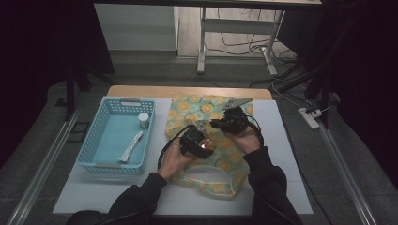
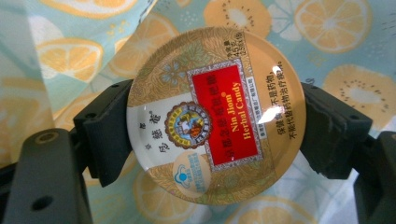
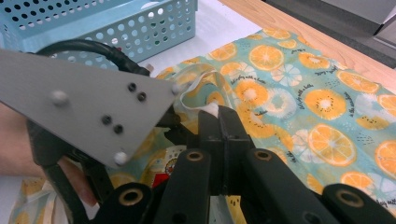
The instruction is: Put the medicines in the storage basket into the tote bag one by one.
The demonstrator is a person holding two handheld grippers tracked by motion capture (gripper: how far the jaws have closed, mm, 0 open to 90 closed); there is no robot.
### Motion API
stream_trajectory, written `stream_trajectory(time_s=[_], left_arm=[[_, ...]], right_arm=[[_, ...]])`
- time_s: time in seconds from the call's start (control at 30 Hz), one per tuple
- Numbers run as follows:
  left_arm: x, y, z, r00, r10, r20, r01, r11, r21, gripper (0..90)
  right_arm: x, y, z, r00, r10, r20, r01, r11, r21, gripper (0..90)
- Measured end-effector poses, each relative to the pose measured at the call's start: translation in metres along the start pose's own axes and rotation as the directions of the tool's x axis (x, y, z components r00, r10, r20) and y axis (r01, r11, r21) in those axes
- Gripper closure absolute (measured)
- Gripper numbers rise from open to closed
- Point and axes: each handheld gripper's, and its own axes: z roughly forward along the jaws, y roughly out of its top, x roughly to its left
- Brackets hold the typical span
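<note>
Gold-rimmed round candy tin (image 2: 215, 115) sits clamped edgewise between the left claw's (image 2: 215, 119) pads, directly above the citrus-print fabric bag (image 1: 213, 140). Right claw (image 3: 219, 122), just beside it, is pressed together on the bag's white-edged rim (image 3: 211, 110), holding it raised.

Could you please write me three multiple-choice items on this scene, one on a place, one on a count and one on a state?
1. Where is the round candy tin?
A. in the basket
B. between the left tool's jaws
C. on the floor

2. How many things lie in the blue basket?
A. two
B. four
C. none

3. How is the right tool?
A. wide open
B. shut on the fruit-print bag's edge
C. holding a bottle

Key: 1 B, both pads press its rim; 2 A, a small bottle and a tube; 3 B, white fabric edge pinched at the tips.
</note>
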Motion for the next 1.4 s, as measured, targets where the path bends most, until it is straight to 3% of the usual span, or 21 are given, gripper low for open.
stream_trajectory(time_s=[0.3,0.67,0.87,1.0,1.2,1.33,1.4], left_arm=[[0.0,-0.003,0.005,0.9992,0.0,-0.04,-0.001,1.0,-0.008,17.7],[-0.004,-0.003,-0.008,0.9998,-0.019,0.004,0.019,0.9994,-0.029,10.8],[-0.008,-0.006,-0.018,0.9945,-0.045,0.095,0.051,0.9965,-0.066,6.6],[-0.012,-0.008,-0.025,0.9918,-0.025,0.125,0.034,0.9969,-0.071,3.2],[-0.014,-0.011,-0.037,0.9839,-0.029,0.176,0.047,0.9939,-0.1,1.4],[-0.013,-0.014,-0.047,0.975,-0.03,0.22,0.058,0.991,-0.121,0.9],[-0.012,-0.016,-0.051,0.9746,-0.03,0.222,0.059,0.9904,-0.125,0.9]], right_arm=[[0.001,0.0,0.001,1.0,0.002,-0.001,-0.002,1.0,0.002,90.0],[0.0,0.0,-0.002,1.0,0.002,-0.005,-0.002,1.0,-0.01,90.0],[-0.001,0.0,-0.002,0.9999,0.008,-0.007,-0.008,1.0,-0.01,90.0],[-0.001,0.0,-0.001,0.9999,0.009,-0.008,-0.009,1.0,-0.007,90.0],[-0.001,0.0,-0.001,1.0,0.005,-0.008,-0.005,1.0,-0.01,90.0],[-0.001,0.0,-0.001,1.0,0.005,-0.008,-0.005,1.0,-0.009,90.0],[0.0,0.0,-0.001,0.9999,0.003,-0.01,-0.003,1.0,-0.009,90.0]])
